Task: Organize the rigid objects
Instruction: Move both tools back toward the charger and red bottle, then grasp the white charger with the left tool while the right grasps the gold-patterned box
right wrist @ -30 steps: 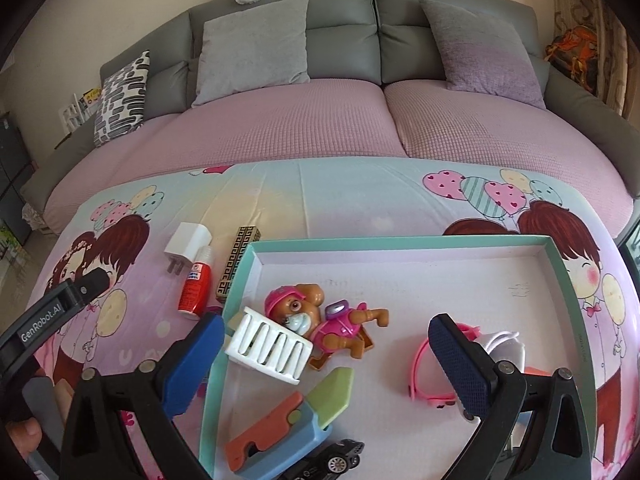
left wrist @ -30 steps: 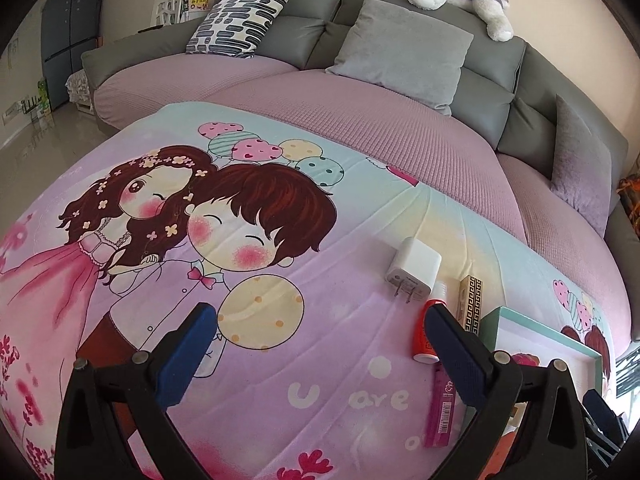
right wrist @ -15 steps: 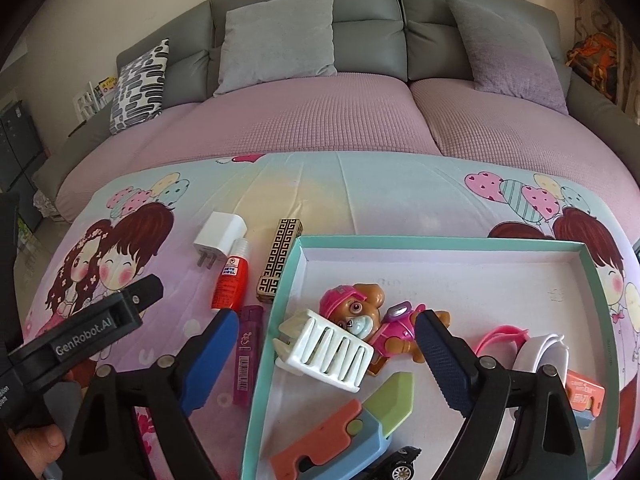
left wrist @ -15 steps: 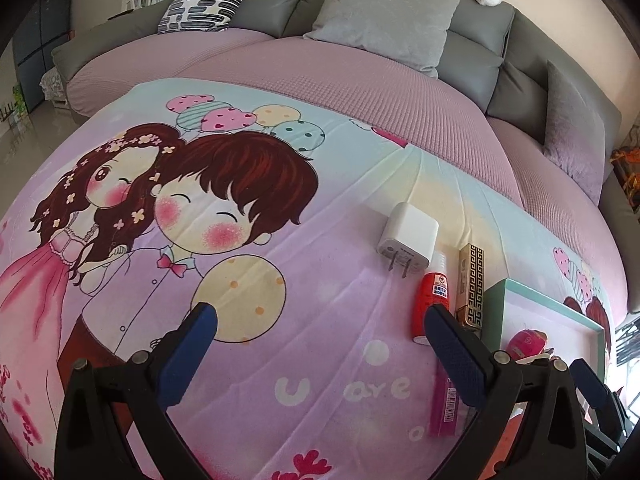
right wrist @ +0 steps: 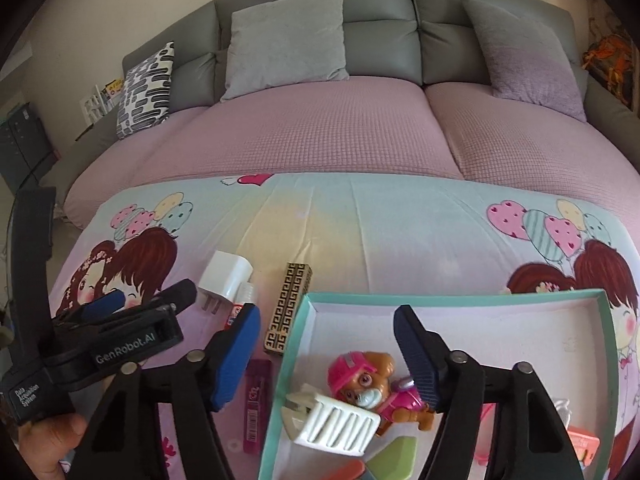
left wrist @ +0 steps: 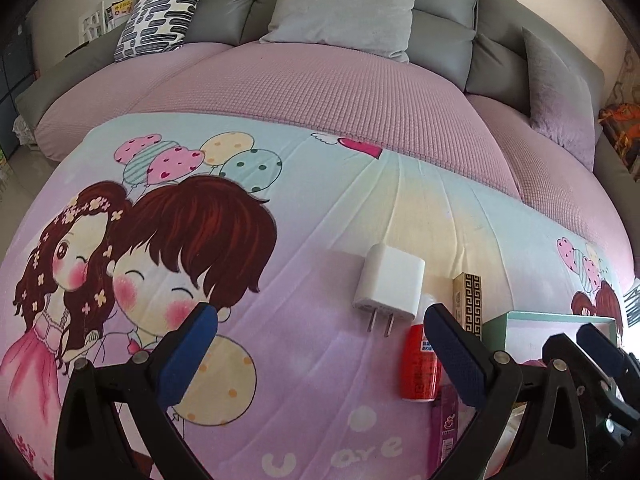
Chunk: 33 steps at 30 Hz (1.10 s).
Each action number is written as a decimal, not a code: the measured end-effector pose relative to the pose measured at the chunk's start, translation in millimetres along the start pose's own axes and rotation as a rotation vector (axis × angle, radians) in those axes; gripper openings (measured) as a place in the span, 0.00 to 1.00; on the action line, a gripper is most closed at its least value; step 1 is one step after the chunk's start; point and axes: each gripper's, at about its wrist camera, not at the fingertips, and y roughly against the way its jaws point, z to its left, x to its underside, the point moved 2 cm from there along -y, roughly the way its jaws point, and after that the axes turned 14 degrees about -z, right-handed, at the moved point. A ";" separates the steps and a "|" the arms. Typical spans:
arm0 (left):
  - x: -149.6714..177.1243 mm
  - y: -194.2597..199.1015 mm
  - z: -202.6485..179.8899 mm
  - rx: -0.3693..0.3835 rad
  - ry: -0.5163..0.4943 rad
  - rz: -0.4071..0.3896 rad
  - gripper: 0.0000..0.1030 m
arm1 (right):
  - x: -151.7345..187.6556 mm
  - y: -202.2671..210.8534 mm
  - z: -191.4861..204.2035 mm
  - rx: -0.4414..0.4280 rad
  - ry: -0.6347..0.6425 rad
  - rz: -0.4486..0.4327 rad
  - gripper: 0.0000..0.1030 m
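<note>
The left gripper [left wrist: 316, 354] hovers with jaws spread, empty, beside the white plastic charger plug [left wrist: 388, 282] on the cartoon-print sheet [left wrist: 304, 216]. The right gripper [right wrist: 326, 354], jaws closing on nothing, straddles the teal cardboard box's [right wrist: 304, 320] wall.

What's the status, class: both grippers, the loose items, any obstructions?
Left gripper open, empty. Right gripper closing, nothing between fingers. Charger, glue bottle, patterned box outside tray. Nothing blocking.

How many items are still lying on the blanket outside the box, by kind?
White charger plug: 1
Red glue bottle: 1
Gold-and-black patterned box: 1
Magenta lead case: 1
Total: 4
</note>
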 end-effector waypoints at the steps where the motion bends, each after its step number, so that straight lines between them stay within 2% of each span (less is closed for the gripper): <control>1: -1.6 -3.5 -2.9 0.014 -0.013 0.005 1.00 | -5.9 -4.8 2.3 -0.012 0.006 0.010 0.66; 2: -2.5 -7.4 -5.9 0.027 -0.025 0.015 0.99 | -11.6 -10.9 4.5 -0.029 0.010 0.026 0.65; 3: -3.3 -10.9 -9.1 0.035 -0.036 0.023 0.98 | -16.6 -18.3 6.4 -0.050 0.010 0.046 0.59; 4: -3.7 -13.9 -12.2 0.043 -0.045 0.030 0.96 | -21.1 -27.0 7.5 -0.079 0.001 0.075 0.49; 5: -4.3 -16.6 -15.0 0.054 -0.051 0.037 0.92 | -23.7 -36.7 8.4 -0.114 -0.019 0.111 0.45; 7: -5.8 -21.8 -20.2 0.077 -0.057 0.050 0.88 | -24.7 -58.2 7.6 -0.170 -0.078 0.194 0.40; 9: -7.0 -27.4 -25.2 0.074 -0.082 0.062 0.83 | -22.5 -75.4 6.4 -0.177 -0.101 0.253 0.34; 11: -6.8 -32.6 -29.4 0.077 -0.106 0.077 0.80 | -19.3 -87.4 7.6 -0.164 -0.089 0.290 0.34; 15: -3.3 -42.9 -32.2 0.105 -0.109 0.109 0.69 | -15.1 -102.4 13.2 -0.159 -0.062 0.351 0.31; 19: -2.3 -45.9 -32.3 0.129 -0.098 0.109 0.66 | -14.6 -114.1 14.5 -0.151 -0.054 0.395 0.31; 21: -3.5 -45.5 -33.4 0.150 -0.103 0.108 0.56 | -14.6 -118.8 15.5 -0.147 -0.052 0.414 0.31; 25: -2.0 -44.1 -33.7 0.161 -0.110 0.111 0.44 | -11.5 -126.7 20.0 -0.146 -0.044 0.449 0.31; 32: 0.8 -44.6 -30.1 0.123 -0.140 0.107 0.44 | -5.5 -133.1 32.2 -0.102 0.006 0.462 0.30; 33: 1.8 -42.2 -29.2 0.114 -0.143 0.105 0.44 | -4.8 -133.5 33.6 -0.089 0.018 0.459 0.24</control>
